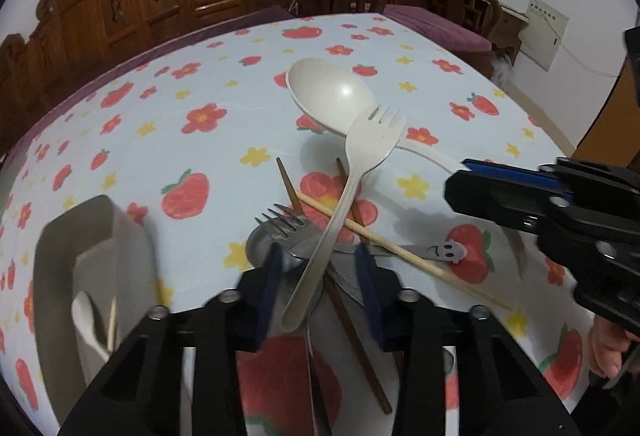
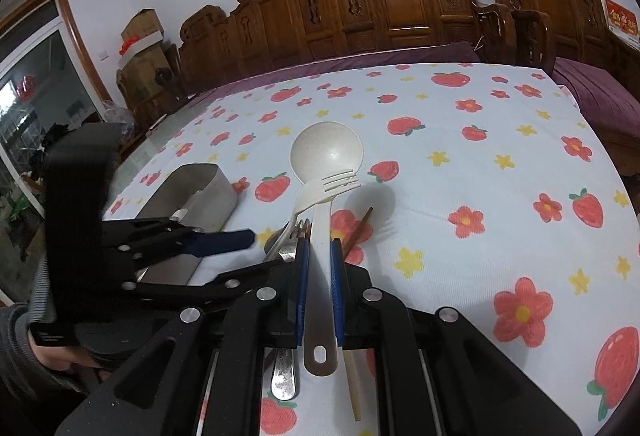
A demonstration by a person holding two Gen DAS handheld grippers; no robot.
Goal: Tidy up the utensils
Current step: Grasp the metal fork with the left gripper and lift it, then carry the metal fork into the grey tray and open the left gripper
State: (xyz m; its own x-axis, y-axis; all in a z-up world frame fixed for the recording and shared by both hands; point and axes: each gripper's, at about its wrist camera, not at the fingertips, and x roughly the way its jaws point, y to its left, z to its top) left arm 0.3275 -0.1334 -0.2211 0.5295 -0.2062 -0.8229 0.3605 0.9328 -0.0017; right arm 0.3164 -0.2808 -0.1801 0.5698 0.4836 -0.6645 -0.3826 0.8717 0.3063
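Observation:
A pile of utensils lies on the flowered tablecloth. A big cream spoon [image 1: 324, 92] [image 2: 326, 152] is held by its handle in my right gripper [image 2: 319, 248], which is shut on it; that gripper also shows in the left wrist view [image 1: 460, 184]. A cream plastic fork [image 1: 352, 176] [image 2: 320, 192] leans across the spoon, its handle between the blue pads of my open left gripper [image 1: 320, 256]. Under it lie a metal fork [image 1: 284, 220], a metal spoon with a smiley handle [image 1: 448, 250], dark chopsticks [image 1: 352, 300] and a pale chopstick [image 1: 400, 248].
A grey-and-white utensil holder [image 1: 80, 256] [image 2: 200, 192] stands at the table's left, with a white utensil and a pale stick inside. Carved wooden chairs [image 2: 400, 8] line the far side. The table edge falls off to the right [image 1: 560, 140].

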